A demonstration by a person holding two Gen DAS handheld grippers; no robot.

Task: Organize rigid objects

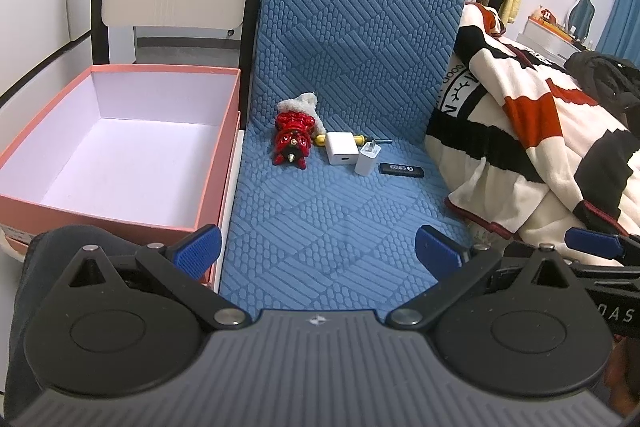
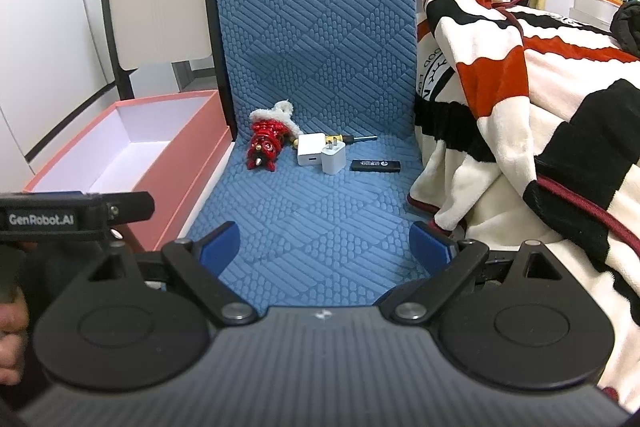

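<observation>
On the blue quilted mat [image 1: 320,219] lie a red toy figure [image 1: 292,141] with white fluff behind it, a square white charger [image 1: 341,147], a smaller white plug adapter [image 1: 367,158], a black stick-shaped device [image 1: 401,169] and a yellow-handled screwdriver [image 1: 320,139] partly hidden behind the chargers. The same group shows in the right wrist view: toy [image 2: 264,145], charger [image 2: 310,149], adapter [image 2: 333,157], black device [image 2: 376,164], screwdriver [image 2: 348,138]. My left gripper [image 1: 318,253] and right gripper [image 2: 326,247] both stand open and empty, well short of the objects.
An open pink box [image 1: 120,143] with a white inside stands at the left of the mat, also visible as the pink box [image 2: 132,155]. A striped red, black and cream blanket [image 1: 540,131] is heaped on the right. Clothes hang at the back right.
</observation>
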